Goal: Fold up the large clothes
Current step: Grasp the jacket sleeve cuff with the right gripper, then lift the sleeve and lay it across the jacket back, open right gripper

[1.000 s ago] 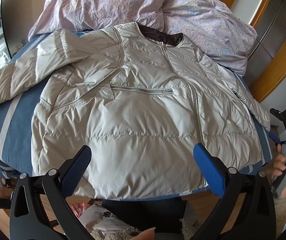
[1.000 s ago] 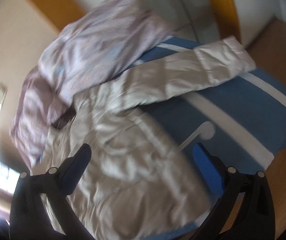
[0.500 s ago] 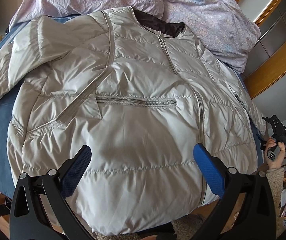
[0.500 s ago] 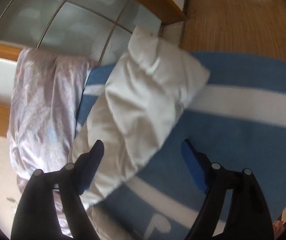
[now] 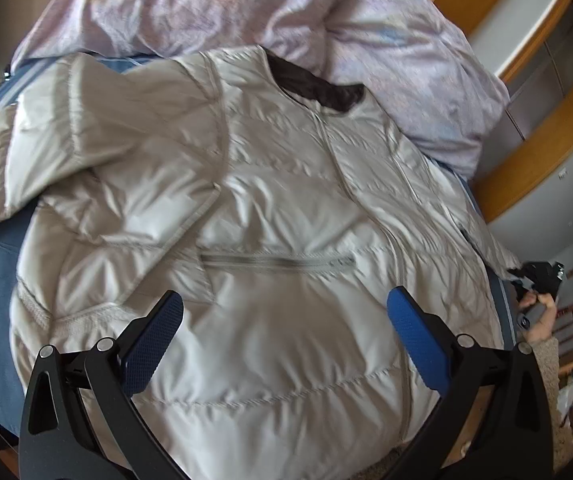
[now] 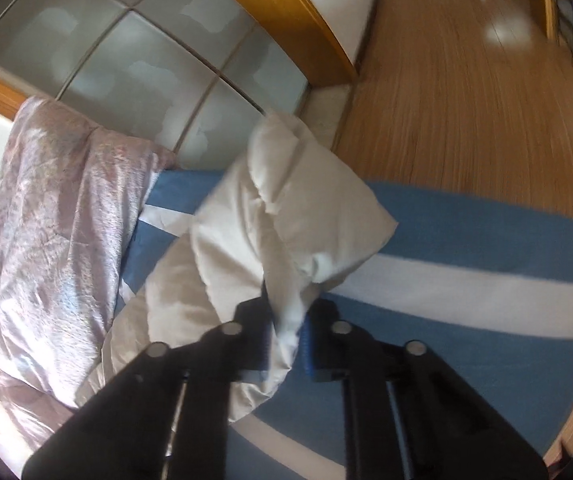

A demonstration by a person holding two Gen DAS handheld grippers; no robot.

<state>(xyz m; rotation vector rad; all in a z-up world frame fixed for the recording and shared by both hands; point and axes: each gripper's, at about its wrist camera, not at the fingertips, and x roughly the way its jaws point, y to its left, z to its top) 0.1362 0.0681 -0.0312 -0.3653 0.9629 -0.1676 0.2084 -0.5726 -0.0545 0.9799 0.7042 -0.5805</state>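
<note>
1. Two tools work over one pale beige puffer jacket (image 5: 254,240), which lies front-up and spread across a bed covered in a blue sheet with white stripes (image 6: 486,248).
2. The left tool (image 5: 282,324) hangs above the jacket's lower front, its blue-padded fingers (image 5: 154,340) spread wide with nothing between them.
3. The jacket's dark collar lining (image 5: 314,88) points toward a crumpled lilac duvet (image 5: 214,4) heaped at the far end of the bed.
4. A horizontal pocket zipper (image 5: 278,261) crosses the chest, just beyond the left tool's fingers.
5. One sleeve (image 5: 26,148) stretches out to the left side of the left wrist view.
6. The right tool (image 6: 286,340) is clamped on a fold of the other sleeve (image 6: 286,216), the fabric bunched and pinched between its pads near the bed's edge.
7. In the left wrist view, the right tool (image 5: 538,280) and the hand (image 5: 538,312) that holds it show at the jacket's far right edge.
8. Beyond the bed lie a wooden floor (image 6: 466,92) and frosted glass panels (image 6: 138,52) in wooden frames.
</note>
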